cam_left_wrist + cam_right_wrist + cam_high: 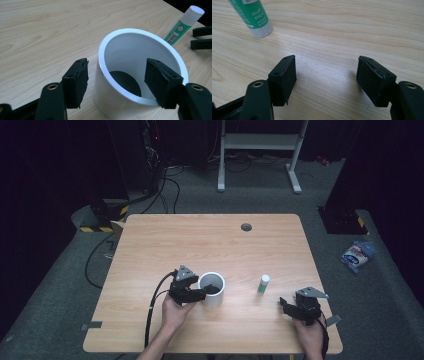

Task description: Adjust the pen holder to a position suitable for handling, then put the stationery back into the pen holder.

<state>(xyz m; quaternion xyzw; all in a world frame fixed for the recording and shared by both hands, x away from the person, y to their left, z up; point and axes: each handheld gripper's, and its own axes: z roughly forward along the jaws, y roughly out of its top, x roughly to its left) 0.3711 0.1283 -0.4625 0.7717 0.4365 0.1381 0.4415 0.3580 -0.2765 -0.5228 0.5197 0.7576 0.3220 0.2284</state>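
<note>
Black jaws of the left gripper stand apart astride the near wall of the white cup, one pad outside, one inside, neither pressing. Right gripper rests low over the worktop, jaws apart on nothing. Beyond them stands a green glue stick; bare wood lies farther off.

Glue stick right of cup (apart)

Upright white cup, rim straddled
</note>
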